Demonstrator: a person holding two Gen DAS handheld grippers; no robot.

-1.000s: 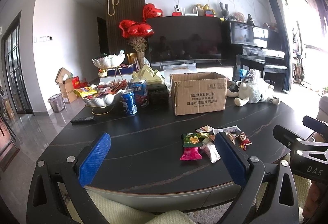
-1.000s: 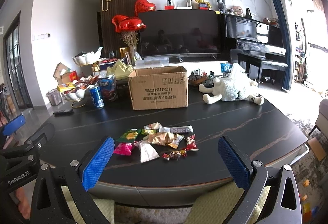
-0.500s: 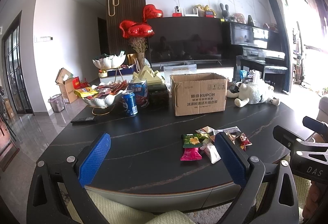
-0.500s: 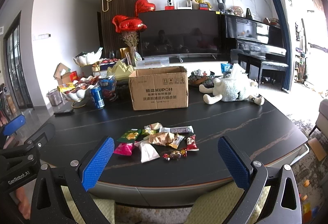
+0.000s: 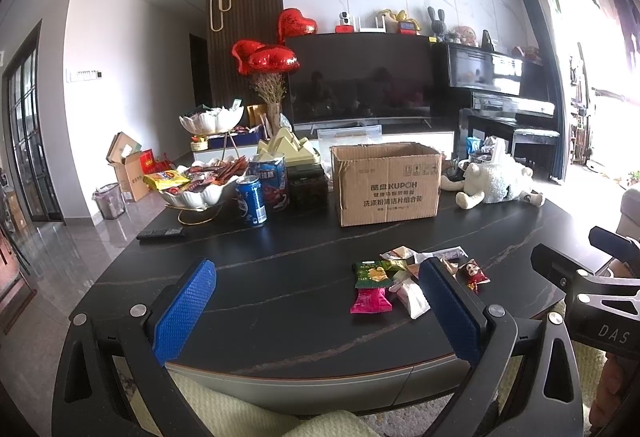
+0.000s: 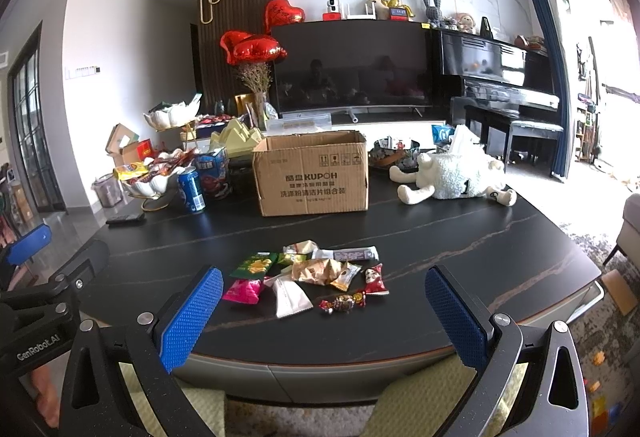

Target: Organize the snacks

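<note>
I hold both grippers short of the table's near edge, neither touching anything. My left gripper is spread wide and empty, and so is my right gripper.

The snacks lie in a loose cluster on the dark table, close to the near edge and roughly midway along it; in the right view they sit between my fingers, in the left view off toward the right finger. The cluster's long axis runs along the near edge. A green packet at the cluster's left end points diagonally away, toward the far edge and rightward. The pink packet lies just below it, nearer me. The white packet has its long axis running from the cluster toward the near edge. A twisted candy lies crosswise, along the near edge.

Behind them, well apart, a box stands open-topped toward the far edge. A can stands upright to its left, and a plush sheep lies to its right.
</note>
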